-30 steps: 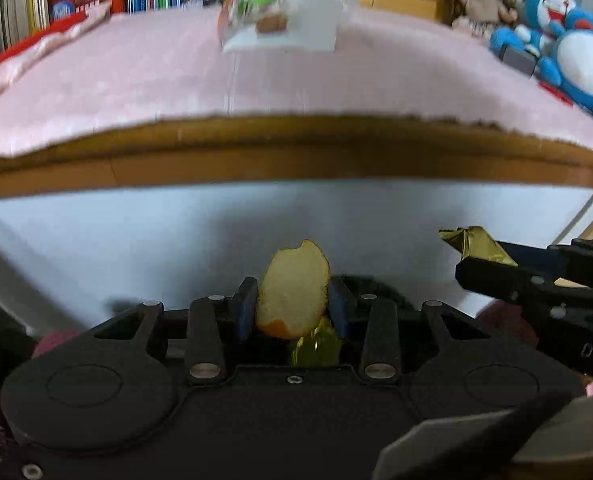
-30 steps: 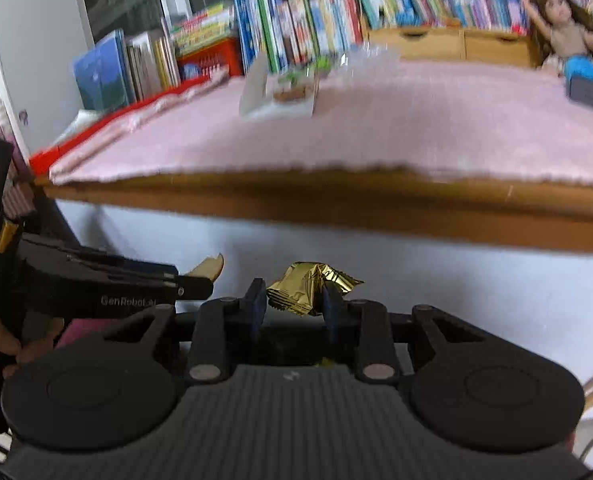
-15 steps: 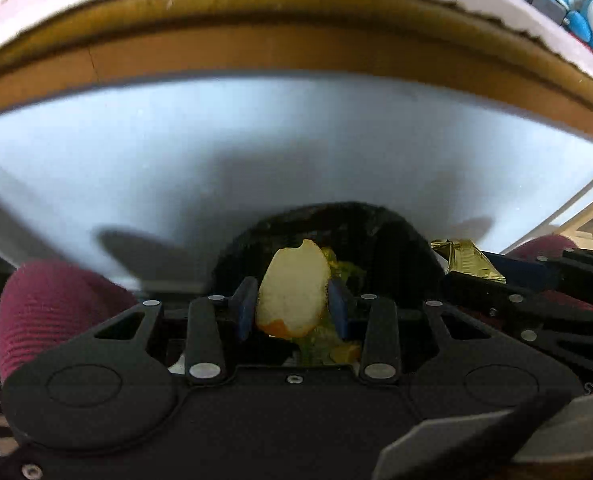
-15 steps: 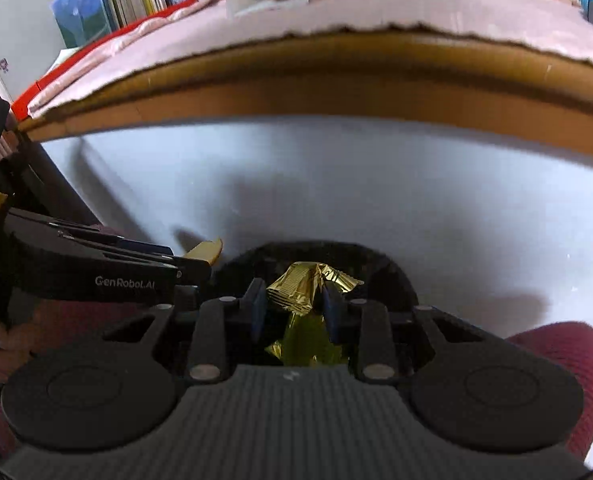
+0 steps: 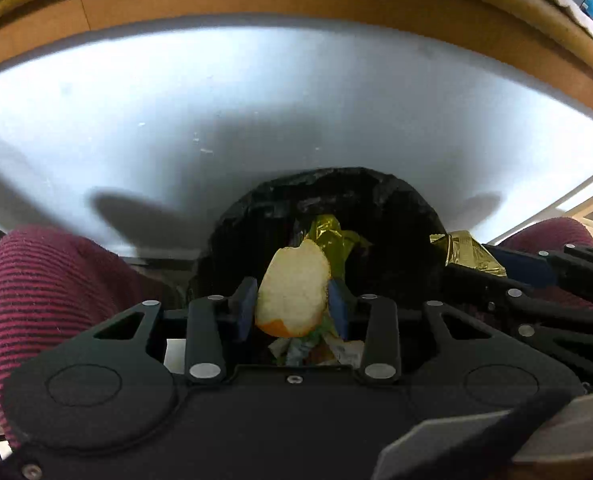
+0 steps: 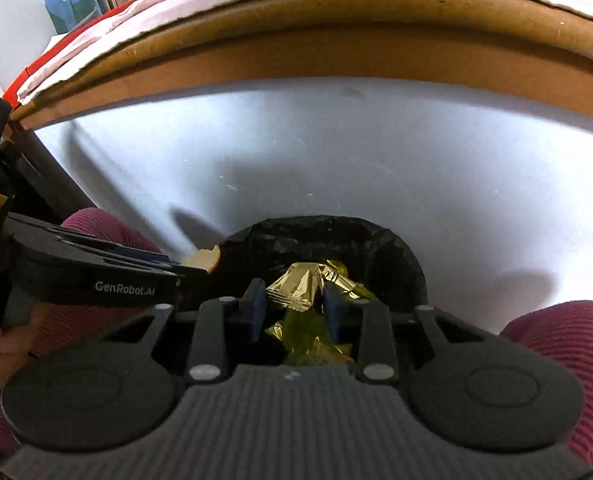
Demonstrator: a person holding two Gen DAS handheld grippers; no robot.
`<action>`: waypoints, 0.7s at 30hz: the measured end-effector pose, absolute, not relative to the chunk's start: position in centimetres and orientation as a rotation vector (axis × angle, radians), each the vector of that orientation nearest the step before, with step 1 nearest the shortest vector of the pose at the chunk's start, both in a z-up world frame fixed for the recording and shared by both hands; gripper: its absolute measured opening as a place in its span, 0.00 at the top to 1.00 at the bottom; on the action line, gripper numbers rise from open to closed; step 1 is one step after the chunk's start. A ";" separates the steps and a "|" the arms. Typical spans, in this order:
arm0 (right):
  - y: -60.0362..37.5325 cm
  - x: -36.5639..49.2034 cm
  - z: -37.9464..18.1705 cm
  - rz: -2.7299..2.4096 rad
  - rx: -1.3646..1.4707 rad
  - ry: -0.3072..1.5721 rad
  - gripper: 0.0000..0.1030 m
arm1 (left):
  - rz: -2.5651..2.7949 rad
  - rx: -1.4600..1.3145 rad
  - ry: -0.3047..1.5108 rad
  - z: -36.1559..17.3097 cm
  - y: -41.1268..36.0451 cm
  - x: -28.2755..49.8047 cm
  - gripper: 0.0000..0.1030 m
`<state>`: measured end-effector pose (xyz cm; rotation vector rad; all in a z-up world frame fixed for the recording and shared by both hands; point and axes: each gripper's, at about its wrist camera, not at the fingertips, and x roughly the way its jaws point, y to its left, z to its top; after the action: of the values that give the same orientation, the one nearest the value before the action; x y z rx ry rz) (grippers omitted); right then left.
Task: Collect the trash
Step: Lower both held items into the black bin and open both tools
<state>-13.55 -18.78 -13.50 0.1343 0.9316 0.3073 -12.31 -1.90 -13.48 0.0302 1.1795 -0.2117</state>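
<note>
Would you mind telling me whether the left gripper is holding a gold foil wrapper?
No, the left gripper is shut on a piece of orange peel; the gold foil wrapper sits between the right gripper's fingers.

Bin [image 6: 400,248] sits on floor below tabletop [image 6: 336,52] edge, between the person's knees [image 5: 48,280]. Left hand-held gripper [image 5: 292,304] w/ peel [image 5: 294,292] between its pads hangs over bin mouth; right hand-held gripper [image 6: 294,304] w/ foil wrapper [image 6: 296,286] just beside it, to the right, jaws opening. More wrappers [image 6: 308,340] lie inside bin.
</note>
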 end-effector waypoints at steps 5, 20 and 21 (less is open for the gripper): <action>-18.7 -13.4 -13.7 0.306 0.136 0.940 0.62 | -0.210 0.021 1.199 -13.6 -1.8 -12.1 0.64; -18.8 -13.3 -13.8 0.304 0.145 0.945 0.42 | -0.212 0.037 1.205 -13.7 -2.2 -11.6 0.53; -18.8 -13.3 -13.8 0.303 0.147 0.946 0.41 | -0.211 0.040 1.201 -13.6 -2.2 -11.6 0.52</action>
<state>-13.30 -18.80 -13.81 0.1467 0.9456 0.3033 -11.59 -2.19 -13.65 0.0399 1.2007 -0.2110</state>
